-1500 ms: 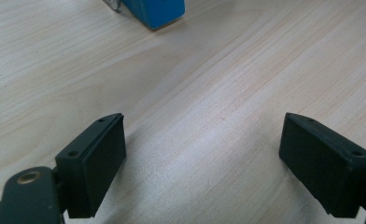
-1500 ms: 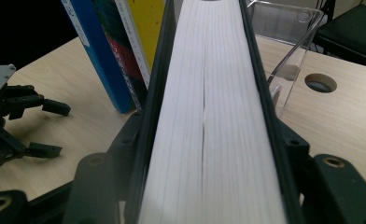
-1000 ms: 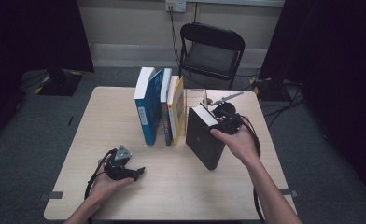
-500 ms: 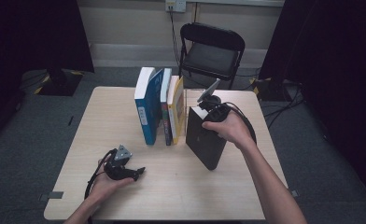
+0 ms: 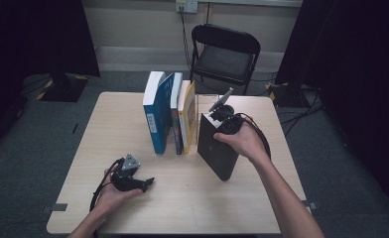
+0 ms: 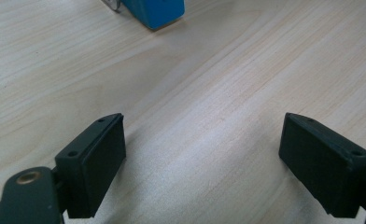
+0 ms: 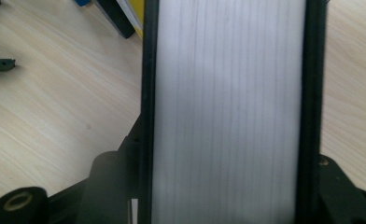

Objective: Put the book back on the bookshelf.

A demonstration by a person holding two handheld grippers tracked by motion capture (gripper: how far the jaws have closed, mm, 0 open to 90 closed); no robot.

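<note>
On the pale wooden bench (image 5: 113,124) a black book (image 5: 216,148) stands upright on its lower edge, just to the right of a row of three upright books: a blue book (image 5: 155,116) at the left, a thin dark book (image 5: 175,119) in the middle and a yellow book (image 5: 187,116) beside it. A narrow gap separates the black book from the yellow one, and a clear bookend (image 5: 206,101) stands behind that gap. The right gripper (image 5: 227,119) sits at the top far end of the black book, with the person's right hand (image 5: 242,141) wrapped around it from above. In the right gripper view the book's white page edges (image 7: 230,112) run up the middle between its two black covers, and the jaws stand one on each cover, closed on the book across its thickness. The left gripper (image 5: 128,178) rests low over the near left part of the bench in the person's left hand (image 5: 110,191), well apart from the books, its grey three-cornered plate facing up and its cable looping beside the wrist. In the left gripper view its jaws stand wide apart with bare wood between them, holding nothing, and a corner of the blue book (image 6: 153,11) shows farther off at the top. Behind the bench stands a black folding chair (image 5: 225,54) on the grey carpet.
</note>
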